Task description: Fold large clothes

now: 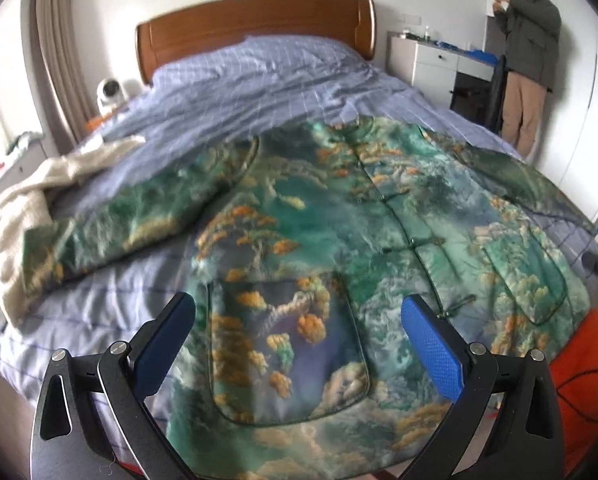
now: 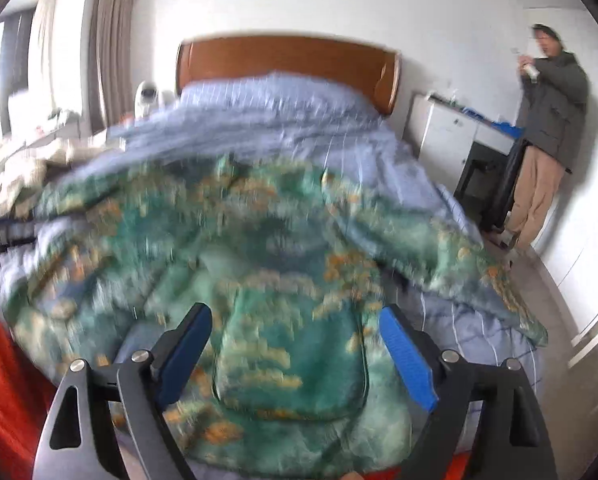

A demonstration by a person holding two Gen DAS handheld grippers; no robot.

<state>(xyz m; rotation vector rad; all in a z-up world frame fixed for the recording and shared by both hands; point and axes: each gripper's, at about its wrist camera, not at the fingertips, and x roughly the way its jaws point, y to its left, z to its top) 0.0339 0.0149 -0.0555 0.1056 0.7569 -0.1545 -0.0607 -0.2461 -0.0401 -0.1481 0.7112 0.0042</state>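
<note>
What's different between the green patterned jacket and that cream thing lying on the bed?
The jacket is printed in green, orange and blue; the cream knit is plain. The jacket lies spread flat, front up, sleeves out; the knit is bunched in a heap. The jacket fills the near end of the bed; the knit sits at its left edge. Neither is folded.

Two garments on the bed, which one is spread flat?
The green printed jacket, laid front-up with sleeves out. The cream sweater lies bunched at the bed's edge beside it.

Both wrist views face the headboard; right seemingly closer, blurred.
</note>
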